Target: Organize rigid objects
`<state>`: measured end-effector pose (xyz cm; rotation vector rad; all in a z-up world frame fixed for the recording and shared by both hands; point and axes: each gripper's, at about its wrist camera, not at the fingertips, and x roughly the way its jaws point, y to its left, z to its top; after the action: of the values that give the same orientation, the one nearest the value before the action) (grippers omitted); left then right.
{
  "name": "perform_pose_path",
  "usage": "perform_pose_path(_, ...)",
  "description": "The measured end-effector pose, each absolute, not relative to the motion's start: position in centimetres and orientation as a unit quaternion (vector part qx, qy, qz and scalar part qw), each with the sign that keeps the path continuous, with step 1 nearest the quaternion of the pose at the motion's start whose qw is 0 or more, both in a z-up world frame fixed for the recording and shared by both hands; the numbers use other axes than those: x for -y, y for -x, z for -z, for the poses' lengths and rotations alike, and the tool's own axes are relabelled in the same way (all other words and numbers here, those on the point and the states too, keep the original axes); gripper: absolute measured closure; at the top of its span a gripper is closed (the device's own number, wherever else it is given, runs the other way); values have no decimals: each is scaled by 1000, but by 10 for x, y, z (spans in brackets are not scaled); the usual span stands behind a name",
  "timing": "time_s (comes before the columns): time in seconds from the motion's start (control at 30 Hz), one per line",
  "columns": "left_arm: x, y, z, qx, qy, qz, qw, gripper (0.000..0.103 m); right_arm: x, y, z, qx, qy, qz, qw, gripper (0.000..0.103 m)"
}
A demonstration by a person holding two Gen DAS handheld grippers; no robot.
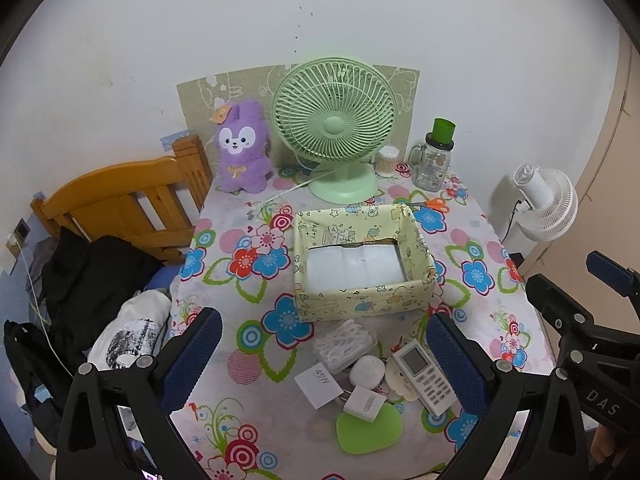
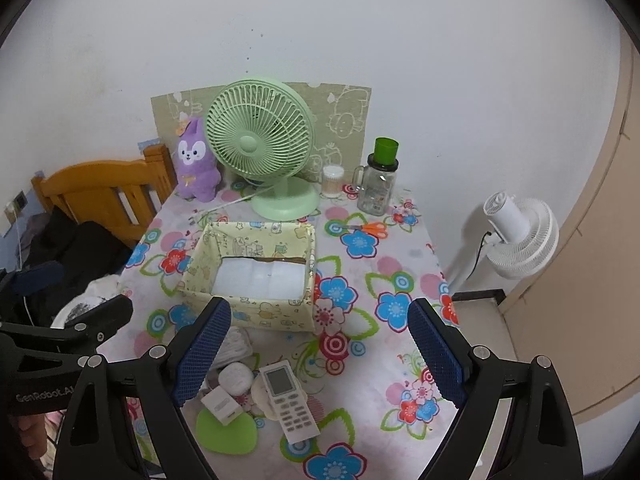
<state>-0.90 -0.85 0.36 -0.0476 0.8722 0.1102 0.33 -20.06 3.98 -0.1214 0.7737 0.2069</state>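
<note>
A yellow printed fabric box (image 1: 360,302) (image 2: 260,314) stands open-topped in the middle of the flowered table, with only a white liner inside. In front of it lies a cluster: a white remote (image 1: 424,376) (image 2: 289,400), a white 45W charger (image 1: 318,388), a small white adapter (image 1: 366,402) (image 2: 222,404) on a green pad (image 1: 368,430) (image 2: 226,432), a clear box of cotton swabs (image 1: 346,344) and a round white puff (image 1: 366,372) (image 2: 236,378). My left gripper (image 1: 324,360) hangs open above the cluster. My right gripper (image 2: 320,352) is open too, over the remote, with nothing between its fingers.
Orange-handled scissors (image 1: 432,204) (image 2: 370,229) lie behind the box. At the back stand a green desk fan (image 1: 336,128), a purple plush (image 1: 240,148), a swab jar (image 1: 388,160) and a glass mug-jar (image 1: 434,160). A wooden headboard (image 1: 120,200) with clothes is left, a white floor fan (image 2: 520,232) right.
</note>
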Motion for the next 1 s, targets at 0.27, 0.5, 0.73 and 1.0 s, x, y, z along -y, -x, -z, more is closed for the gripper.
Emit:
perform_pose_path(0.27,8,13,-4,-425,28,-58,903,0,204,-2,-35,-392,34,-114,912,13)
perform_pose_path(0.5,9,17,-5,-421,26,-55,905,0,211,6,-42,-353,2,-116,928,13)
perform_pose_path(0.73,10,16,-5,-421,24,-54,905,0,210,6,-49,-334,20,-111,936,13)
perform_pose_path(1.0,12,15,-6,-423,24,-53,904,0,209,4,-42,-366,21,-111,924,13)
